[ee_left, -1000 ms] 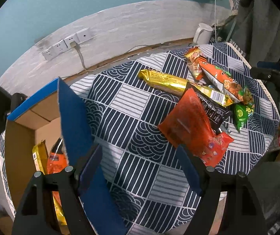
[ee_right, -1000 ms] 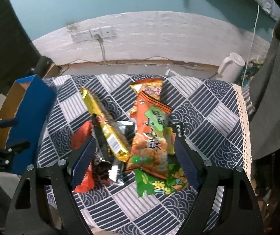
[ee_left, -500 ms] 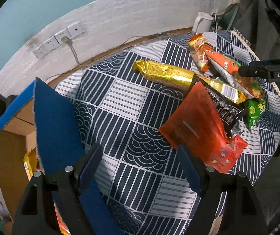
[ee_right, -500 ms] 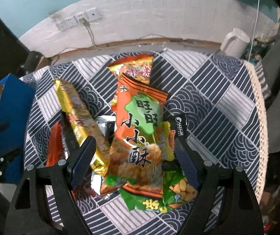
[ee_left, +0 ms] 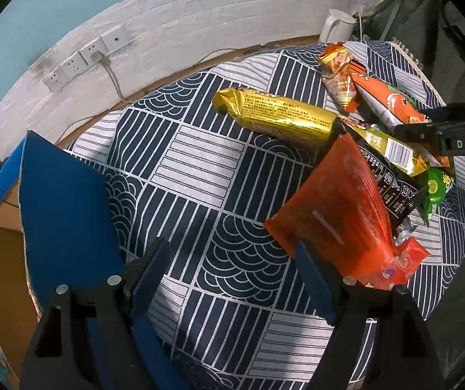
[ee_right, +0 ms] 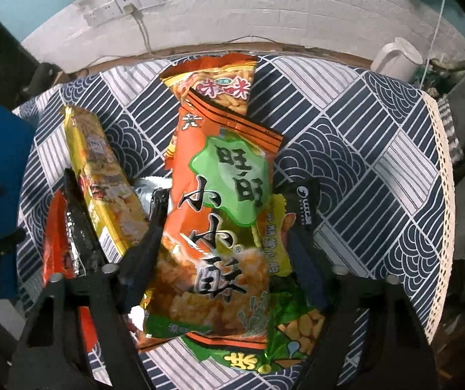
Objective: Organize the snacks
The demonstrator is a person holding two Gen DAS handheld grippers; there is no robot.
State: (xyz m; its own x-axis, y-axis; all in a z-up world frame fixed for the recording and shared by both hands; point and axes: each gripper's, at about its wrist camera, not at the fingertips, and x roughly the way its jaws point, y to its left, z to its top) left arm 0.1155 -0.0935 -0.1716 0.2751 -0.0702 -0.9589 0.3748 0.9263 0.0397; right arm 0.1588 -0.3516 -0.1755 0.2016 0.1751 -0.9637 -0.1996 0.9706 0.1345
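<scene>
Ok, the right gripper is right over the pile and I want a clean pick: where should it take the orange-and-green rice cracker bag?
Across the orange-and-green bag's middle, from above. It lies flat and lengthwise on top of the pile, and the open right gripper already straddles its long edges.

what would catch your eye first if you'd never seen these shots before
The big orange rice cracker bag with a green label fills the right wrist view, lying atop the snack pile between the open fingers of the right gripper. In the left wrist view, a shiny gold packet stretches across the navy patterned tablecloth, with a red pouch nearer the open left gripper. A blue box flap stands at the left edge.
</scene>
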